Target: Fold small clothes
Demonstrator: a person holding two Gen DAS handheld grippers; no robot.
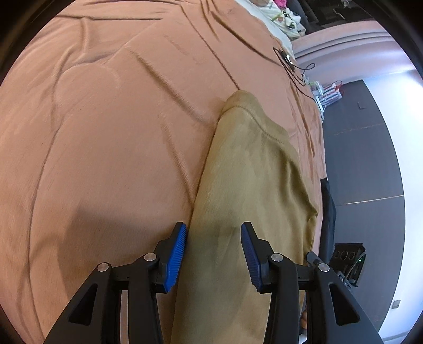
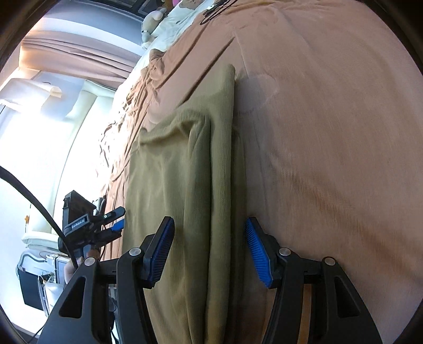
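Observation:
An olive-green knit garment lies on the salmon bedspread, near the bed's edge. In the right wrist view the garment shows one side folded over lengthwise, so that layers overlap along its long edge. My left gripper hovers over the near end of the cloth, and its blue pads stand apart without pinching it. My right gripper is also open, straddling the folded long edge from above. The left gripper appears at the left of the right wrist view, beside the garment's other side.
A thin black cable lies on the far part of the bed. Pillows and soft toys sit at the head end. Past the bed's edge are dark floor, a black box and curtains.

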